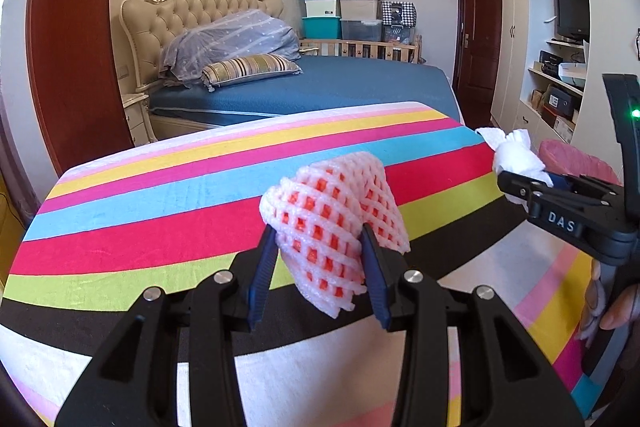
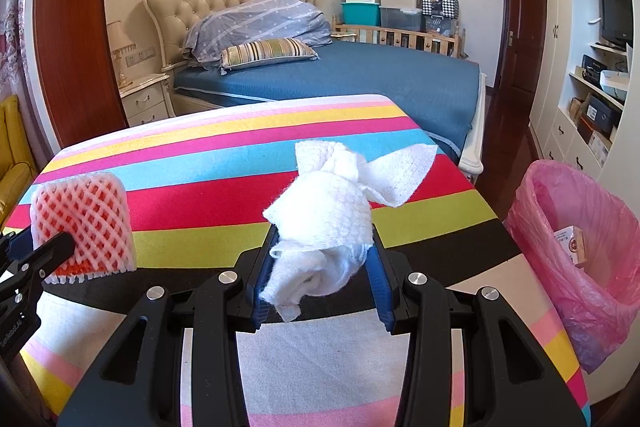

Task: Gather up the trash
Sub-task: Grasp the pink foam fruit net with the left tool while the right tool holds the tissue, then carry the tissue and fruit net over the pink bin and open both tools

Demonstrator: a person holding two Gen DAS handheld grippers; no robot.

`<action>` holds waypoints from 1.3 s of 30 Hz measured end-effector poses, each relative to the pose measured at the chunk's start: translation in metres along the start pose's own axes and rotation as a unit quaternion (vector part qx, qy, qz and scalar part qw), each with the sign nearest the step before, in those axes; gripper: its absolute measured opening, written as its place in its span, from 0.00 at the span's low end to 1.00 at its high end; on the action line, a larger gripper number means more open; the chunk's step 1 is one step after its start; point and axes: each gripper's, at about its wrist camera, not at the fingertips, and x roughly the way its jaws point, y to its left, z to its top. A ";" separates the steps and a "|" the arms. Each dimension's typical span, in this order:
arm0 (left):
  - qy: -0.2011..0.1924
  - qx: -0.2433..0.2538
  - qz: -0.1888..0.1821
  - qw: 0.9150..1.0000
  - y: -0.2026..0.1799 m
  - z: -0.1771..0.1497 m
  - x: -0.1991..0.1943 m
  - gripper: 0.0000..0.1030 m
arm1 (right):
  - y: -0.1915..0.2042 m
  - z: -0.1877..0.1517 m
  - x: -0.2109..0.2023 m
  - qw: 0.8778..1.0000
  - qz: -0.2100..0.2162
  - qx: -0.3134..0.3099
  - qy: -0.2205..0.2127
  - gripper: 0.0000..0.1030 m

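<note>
Both jaws pinch trash: left gripper [image 1: 320, 259] a foam net [image 1: 336, 223] (pink), right gripper [image 2: 322, 267] a tissue wad [image 2: 324, 223].

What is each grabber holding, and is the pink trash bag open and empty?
left gripper: shut on foam net
foam net: pinched, lifted above the striped cloth
right gripper: shut on white tissue
white tissue: crumpled, held up
trash bin: open, pink bag inside, a small box already in it
striped cloth: spread flat
</note>
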 end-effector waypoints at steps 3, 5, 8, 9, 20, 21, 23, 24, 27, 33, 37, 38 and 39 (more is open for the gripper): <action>-0.006 0.008 0.002 1.000 -0.004 -0.001 -0.006 0.39 | 0.002 0.000 -0.001 1.000 0.005 -0.007 -0.002 0.39; -0.006 0.011 0.000 1.000 -0.007 -0.002 -0.008 0.39 | 0.004 0.000 -0.004 1.000 0.006 -0.010 -0.006 0.39; -0.008 0.020 0.001 1.000 -0.007 -0.003 -0.011 0.40 | 0.005 -0.004 -0.008 1.000 0.014 -0.010 -0.005 0.39; -0.008 0.020 0.000 1.000 -0.004 -0.002 -0.009 0.40 | 0.005 -0.006 -0.011 1.000 0.019 -0.009 -0.004 0.39; -0.018 0.038 0.003 0.999 -0.013 -0.004 -0.019 0.40 | 0.023 -0.022 -0.046 0.998 0.050 -0.050 -0.006 0.39; -0.018 0.040 0.002 0.999 -0.014 -0.005 -0.020 0.40 | 0.024 -0.024 -0.049 0.997 0.050 -0.054 -0.007 0.39; -0.018 0.042 0.000 0.999 -0.016 -0.006 -0.020 0.40 | 0.025 -0.028 -0.055 0.997 0.049 -0.062 -0.008 0.39; -0.019 0.045 -0.001 0.999 -0.017 -0.007 -0.021 0.40 | 0.025 -0.030 -0.058 0.997 0.050 -0.066 -0.009 0.39; -0.020 0.052 -0.003 0.998 -0.020 -0.008 -0.023 0.40 | 0.025 -0.037 -0.065 0.996 0.055 -0.071 -0.009 0.39; -0.018 0.064 -0.013 0.998 -0.024 -0.013 -0.025 0.40 | 0.022 -0.046 -0.075 0.995 0.058 -0.079 -0.010 0.39; -0.018 0.073 -0.018 0.997 -0.029 -0.015 -0.026 0.40 | 0.017 -0.051 -0.080 0.995 0.059 -0.077 -0.010 0.39; -0.018 0.075 -0.019 0.997 -0.030 -0.016 -0.027 0.40 | 0.016 -0.052 -0.081 0.995 0.059 -0.077 -0.010 0.39; -0.017 0.077 -0.020 0.997 -0.031 -0.018 -0.028 0.40 | 0.013 -0.053 -0.082 0.995 0.058 -0.076 -0.011 0.39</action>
